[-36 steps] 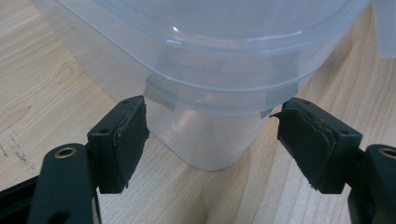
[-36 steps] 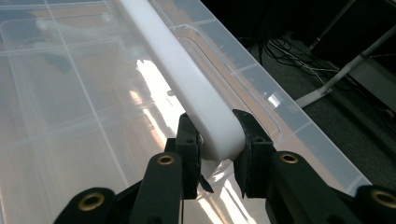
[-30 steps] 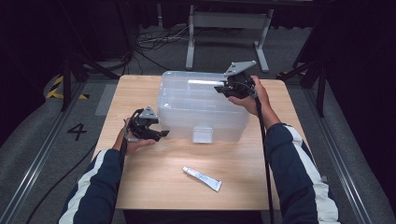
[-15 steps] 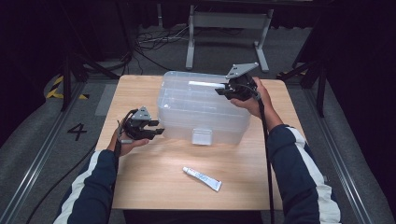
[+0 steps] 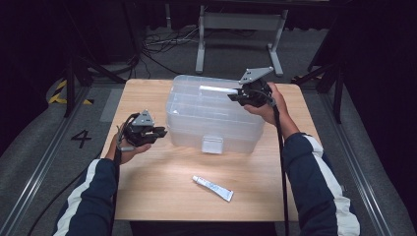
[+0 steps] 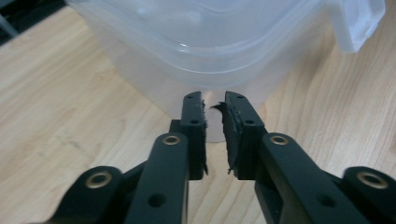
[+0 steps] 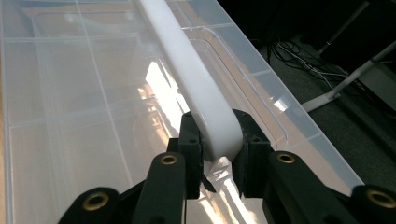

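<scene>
A clear plastic storage box (image 5: 211, 118) with a lid stands on the wooden table (image 5: 162, 191). Along the lid runs a white handle (image 5: 216, 89), and my right gripper (image 5: 232, 97) is shut on its right end. In the right gripper view the handle (image 7: 187, 60) sits clamped between the jaws of the right gripper (image 7: 215, 126). My left gripper (image 5: 160, 132) hovers just left of the box. In the left gripper view the left gripper (image 6: 215, 105) points at the box's lower corner (image 6: 196, 42), jaws almost together with nothing between them.
A small white tube (image 5: 212, 188) lies on the table in front of the box. The box's front latch (image 5: 212, 145) faces the person. Dark floor, cables and a metal stand lie beyond the far edge.
My left gripper has drifted slightly to the left, staying beside the box. The right gripper has kept its hold on the handle.
</scene>
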`<action>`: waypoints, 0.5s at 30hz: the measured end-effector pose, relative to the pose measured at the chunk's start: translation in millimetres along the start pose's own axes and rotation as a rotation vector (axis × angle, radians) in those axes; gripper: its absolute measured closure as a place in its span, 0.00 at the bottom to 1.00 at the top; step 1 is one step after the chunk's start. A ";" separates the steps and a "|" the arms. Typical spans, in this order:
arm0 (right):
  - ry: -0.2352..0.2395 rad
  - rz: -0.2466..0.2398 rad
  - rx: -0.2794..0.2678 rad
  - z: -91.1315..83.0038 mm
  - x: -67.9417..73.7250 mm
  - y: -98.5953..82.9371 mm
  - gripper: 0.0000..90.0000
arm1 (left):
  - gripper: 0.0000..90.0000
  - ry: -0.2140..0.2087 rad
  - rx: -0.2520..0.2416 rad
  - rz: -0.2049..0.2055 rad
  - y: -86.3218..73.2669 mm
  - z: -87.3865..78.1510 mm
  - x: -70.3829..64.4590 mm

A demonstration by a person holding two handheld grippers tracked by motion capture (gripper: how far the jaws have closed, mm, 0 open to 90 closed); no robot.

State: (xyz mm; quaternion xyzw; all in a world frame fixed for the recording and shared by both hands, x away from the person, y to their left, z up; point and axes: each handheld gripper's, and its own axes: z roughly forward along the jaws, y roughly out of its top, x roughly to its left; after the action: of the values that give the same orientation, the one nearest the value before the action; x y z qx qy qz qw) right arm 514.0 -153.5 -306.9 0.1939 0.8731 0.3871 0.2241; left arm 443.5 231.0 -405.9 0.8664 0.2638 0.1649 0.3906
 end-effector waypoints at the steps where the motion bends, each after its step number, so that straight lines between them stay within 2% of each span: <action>1: -0.002 -0.001 0.001 0.0 0.1 0.1 0.84 | 0.90 0.002 -0.006 -0.001 1.5 -4.6 2.3; 4: -0.004 -0.003 0.003 0.0 0.3 0.4 0.84 | 0.93 0.017 -0.035 0.003 9.0 -19.0 8.1; 8: -0.008 -0.003 0.005 0.0 0.7 0.7 0.84 | 0.96 0.047 -0.062 0.032 22.4 -32.3 7.6; 12: -0.009 -0.001 0.005 0.1 1.0 0.7 0.84 | 0.94 0.054 -0.118 0.029 33.9 -38.6 7.6; 15: -0.011 -0.003 0.009 0.2 1.1 1.4 0.84 | 0.88 0.057 -0.145 0.038 48.3 -39.5 7.6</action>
State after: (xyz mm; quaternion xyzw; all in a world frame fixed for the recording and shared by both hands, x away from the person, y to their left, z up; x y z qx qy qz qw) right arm 513.4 -152.0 -306.3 0.1956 0.8740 0.3815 0.2287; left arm 446.1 232.0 -343.1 0.8358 0.2455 0.2156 0.4412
